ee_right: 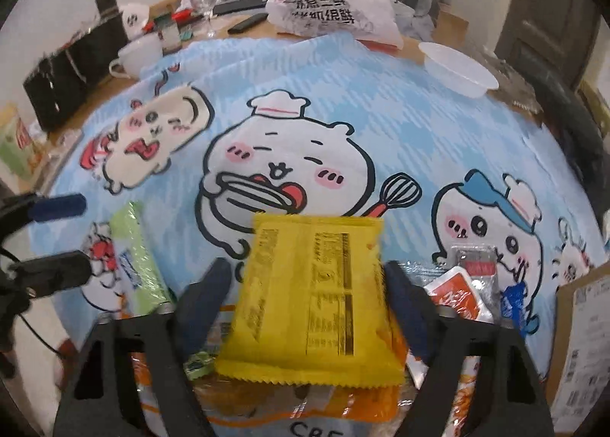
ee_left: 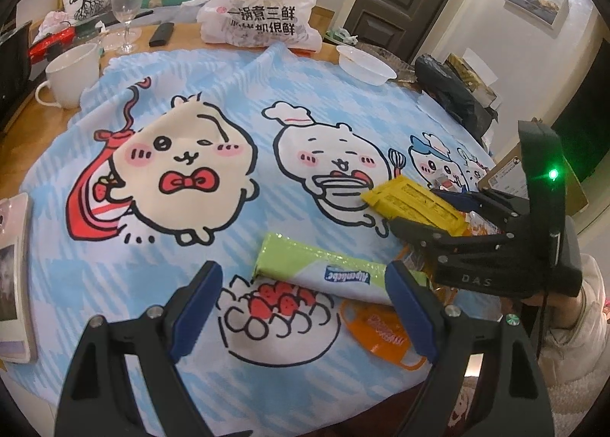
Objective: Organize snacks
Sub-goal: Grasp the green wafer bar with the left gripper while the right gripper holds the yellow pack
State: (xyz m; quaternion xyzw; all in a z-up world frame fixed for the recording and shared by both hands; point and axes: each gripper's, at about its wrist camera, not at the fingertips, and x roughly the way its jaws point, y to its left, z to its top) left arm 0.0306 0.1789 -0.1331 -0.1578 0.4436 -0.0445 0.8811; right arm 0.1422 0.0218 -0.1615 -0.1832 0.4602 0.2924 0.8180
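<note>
Two grippers gape empty: the right gripper [ee_right: 305, 292] straddles the yellow packet [ee_right: 312, 307], lengthwise between its jaws, while the left gripper [ee_left: 305, 299] faces the green packet [ee_left: 305, 265] lying crosswise.

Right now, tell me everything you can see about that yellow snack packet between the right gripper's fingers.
The yellow packet is a flat, rectangular, glossy plastic pouch with crimped zigzag ends, its printed black text and nutrition table facing up. It lies lengthwise between the open fingers of the right gripper, with gaps on both sides, so it is not clamped. Its near end rests on a pile of orange wrappers; its far end reaches onto the cartoon cloth. It looks sealed.
</note>
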